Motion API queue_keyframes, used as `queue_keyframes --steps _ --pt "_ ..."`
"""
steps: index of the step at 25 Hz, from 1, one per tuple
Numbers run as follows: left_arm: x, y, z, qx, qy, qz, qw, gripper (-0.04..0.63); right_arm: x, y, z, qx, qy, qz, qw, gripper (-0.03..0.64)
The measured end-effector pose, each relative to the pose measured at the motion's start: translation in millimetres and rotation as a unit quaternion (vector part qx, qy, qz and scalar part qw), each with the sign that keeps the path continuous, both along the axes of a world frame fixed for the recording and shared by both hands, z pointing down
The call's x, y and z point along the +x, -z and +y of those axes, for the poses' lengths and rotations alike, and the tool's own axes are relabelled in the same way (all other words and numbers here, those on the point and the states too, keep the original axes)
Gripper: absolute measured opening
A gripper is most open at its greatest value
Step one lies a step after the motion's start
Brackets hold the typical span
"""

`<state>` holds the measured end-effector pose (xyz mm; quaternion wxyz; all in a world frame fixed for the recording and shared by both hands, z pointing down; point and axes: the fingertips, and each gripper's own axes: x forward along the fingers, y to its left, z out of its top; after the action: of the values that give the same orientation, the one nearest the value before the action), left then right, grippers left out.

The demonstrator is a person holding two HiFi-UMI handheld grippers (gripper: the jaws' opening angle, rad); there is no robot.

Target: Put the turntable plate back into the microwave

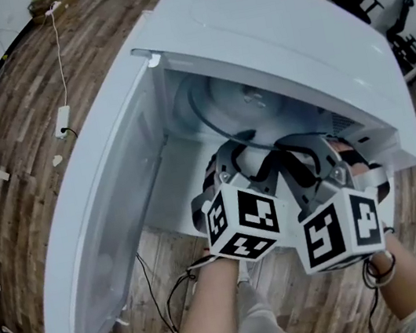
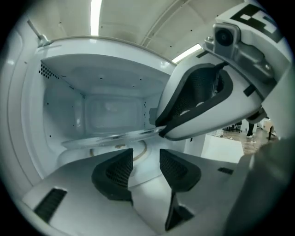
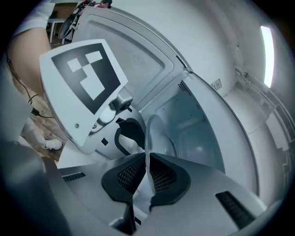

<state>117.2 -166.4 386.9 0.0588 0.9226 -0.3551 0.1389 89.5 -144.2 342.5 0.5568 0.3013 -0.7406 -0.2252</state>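
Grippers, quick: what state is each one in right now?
Left gripper: open, nothing between its jaws.
Right gripper: closed on the rim of the glass plate.

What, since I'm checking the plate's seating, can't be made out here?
Head view: the left gripper and right gripper hide the plate's near edge.
Left gripper view: the right gripper covers the plate's right side.
Right gripper view: the gripper's body hides the floor of the microwave.

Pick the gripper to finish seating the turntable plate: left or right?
Right. The right gripper is clamped on the rim of the plate, which is already inside the microwave. The left gripper has its jaws apart with nothing between them.
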Motion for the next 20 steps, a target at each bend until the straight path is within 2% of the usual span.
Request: queue_keyframes --steps 4,6,9,11,12,14,15,18,19,20 --pt "-4 -9 -21 -0.014 0.034 -0.042 0.9984 0.220 -2 7 -2 -0.001 0.001 -0.007 1.000 0.046" --pt "-2 -11 -29 -0.033 0.036 -0.043 0.9979 0.257 -2 7 -2 -0.005 0.001 -0.007 1.000 0.046" --pt "4 -12 -32 -0.051 0.008 -0.046 0.9976 0.337 -2 8 -1 -0.007 0.004 -0.011 1.000 0.046" --pt "7 -16 -27 -0.056 -0.029 -0.069 0.9956 0.382 -2 10 -2 -0.009 0.005 -0.015 1.000 0.046" --pt "7 -20 -23 -0.054 -0.049 -0.092 0.9931 0.391 -3 11 -2 -0.010 0.006 -0.017 1.000 0.046" --pt "5 -32 -16 -0.036 -0.084 -0.164 0.9822 0.417 -4 13 -4 -0.008 0.009 -0.019 1.000 0.046" --pt "3 -39 -13 -0.019 -0.098 -0.209 0.9729 0.419 -5 15 -4 -0.006 0.011 -0.020 1.000 0.046" --pt "1 -54 -9 0.037 -0.123 -0.335 0.9336 0.445 -7 20 -5 -0.004 0.010 -0.027 1.000 0.046" --pt "2 -58 -10 0.045 -0.127 -0.360 0.9231 0.467 -8 21 -6 -0.004 0.009 -0.030 1.000 0.046" --pt "4 -61 -11 0.046 -0.131 -0.374 0.9168 0.479 -8 22 -6 -0.004 0.009 -0.031 0.999 0.046"
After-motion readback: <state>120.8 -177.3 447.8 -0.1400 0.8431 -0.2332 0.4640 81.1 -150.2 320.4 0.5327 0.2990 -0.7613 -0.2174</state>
